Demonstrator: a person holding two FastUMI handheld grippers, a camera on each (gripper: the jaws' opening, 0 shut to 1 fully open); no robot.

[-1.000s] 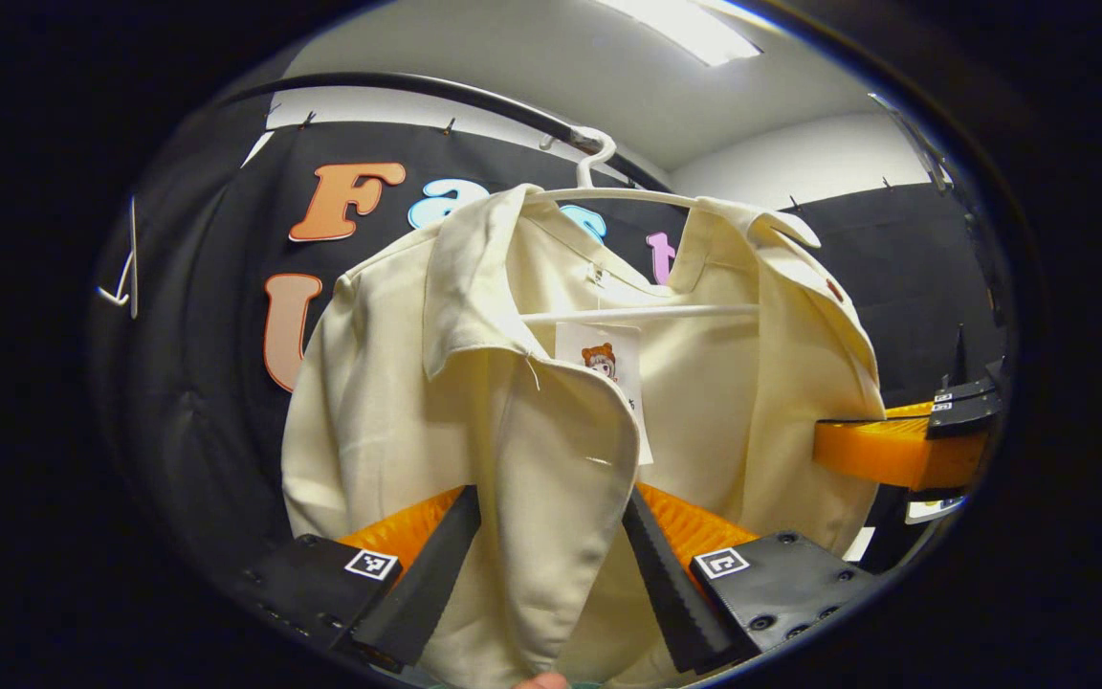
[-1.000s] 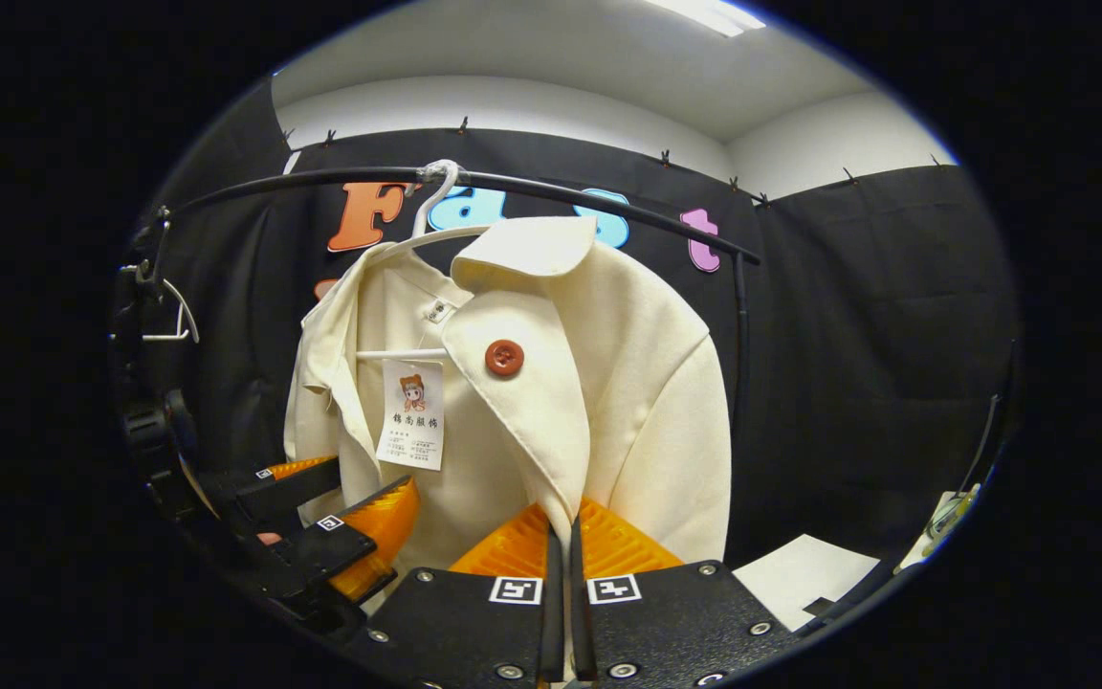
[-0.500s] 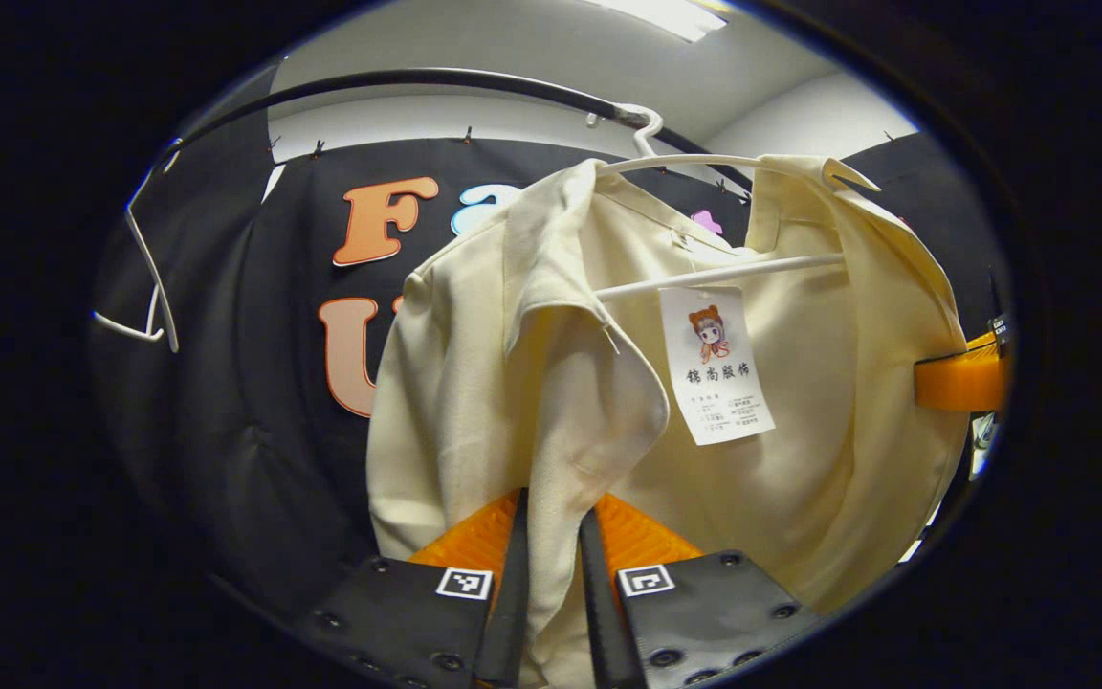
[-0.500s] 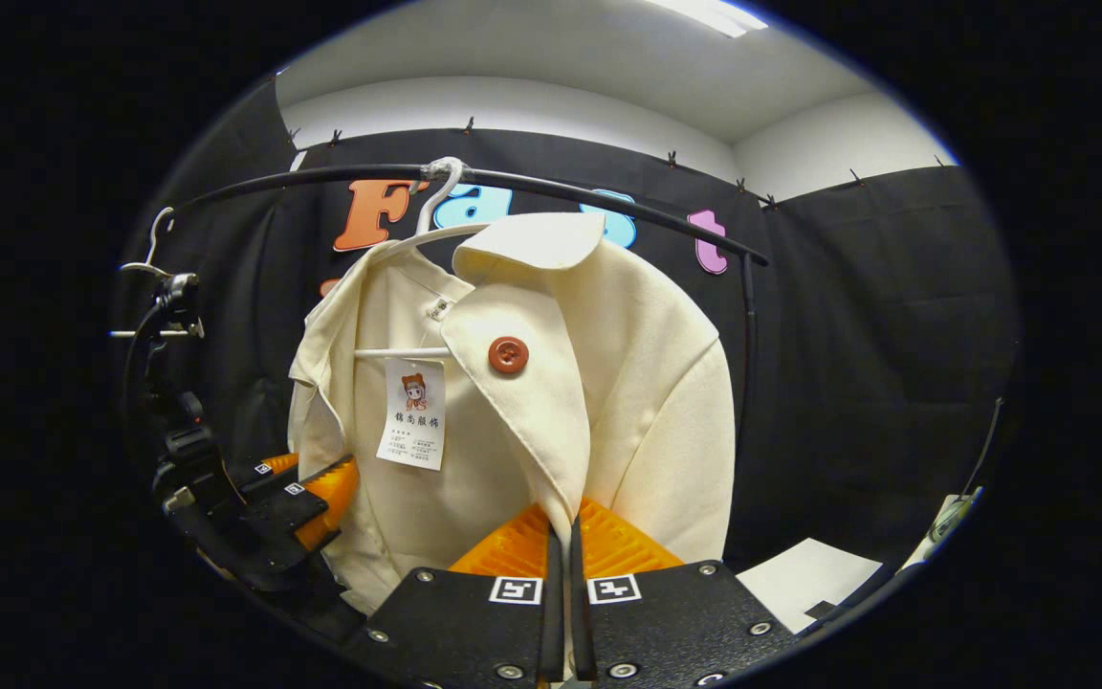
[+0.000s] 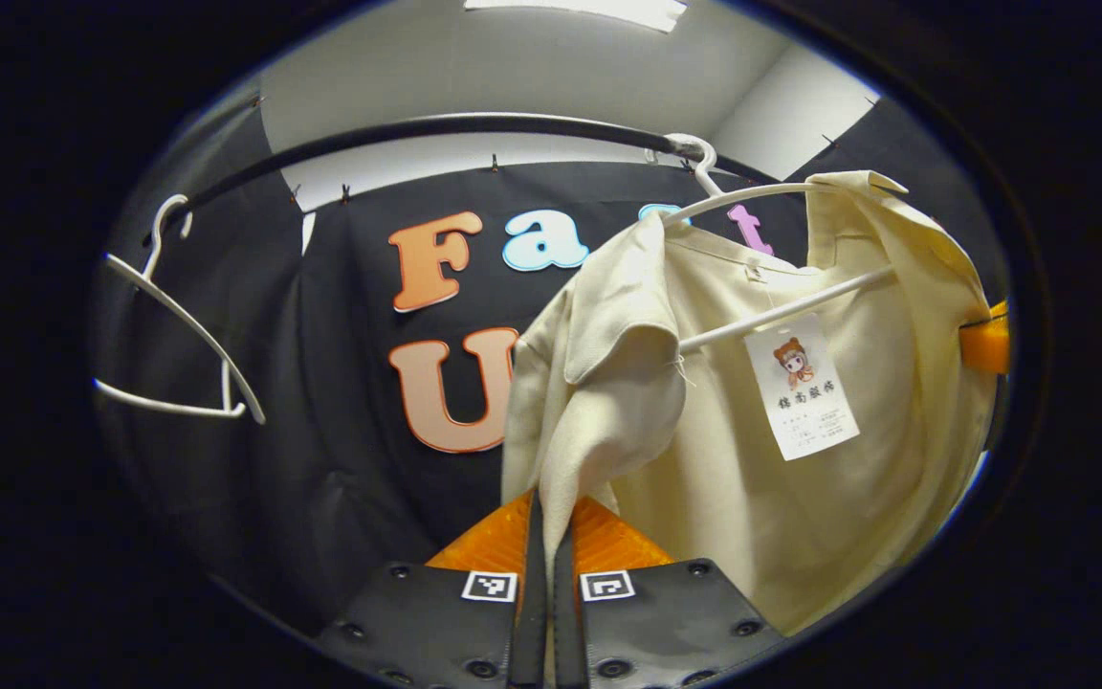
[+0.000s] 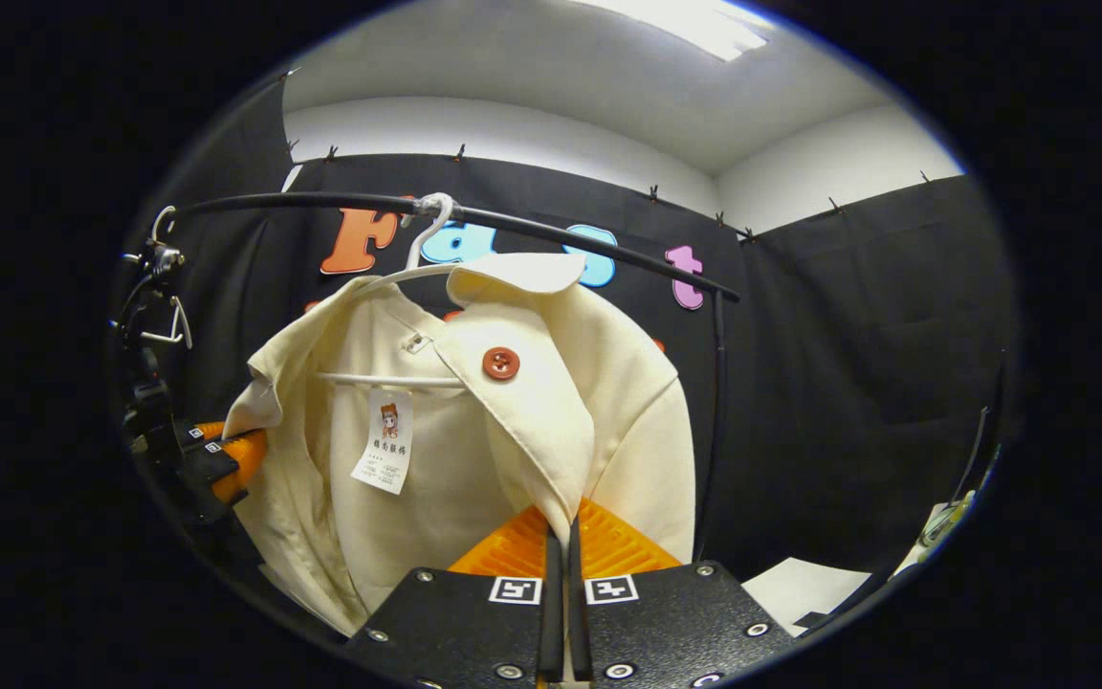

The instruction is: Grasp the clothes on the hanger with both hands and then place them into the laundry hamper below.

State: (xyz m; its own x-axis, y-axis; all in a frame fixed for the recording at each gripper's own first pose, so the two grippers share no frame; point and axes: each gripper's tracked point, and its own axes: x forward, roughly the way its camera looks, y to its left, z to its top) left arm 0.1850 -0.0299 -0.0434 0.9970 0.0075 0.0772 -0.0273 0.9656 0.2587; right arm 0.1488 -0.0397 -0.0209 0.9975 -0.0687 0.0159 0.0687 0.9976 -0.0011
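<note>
The cream jacket (image 5: 752, 450) hangs on its white hanger (image 5: 781, 306) just ahead of both claws. The left gripper (image 5: 543, 536) pinches one front edge; the right gripper (image 6: 562, 555) clamps the other lapel.

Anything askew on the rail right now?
The cream jacket hangs lopsided on its white hanger, which tilts in the left gripper view. Both grippers pinch its front edges apart.

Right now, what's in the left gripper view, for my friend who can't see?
The left gripper is shut on the front edge of a cream jacket. The jacket hangs on a white hanger from a black rail, paper tag dangling inside.
</note>
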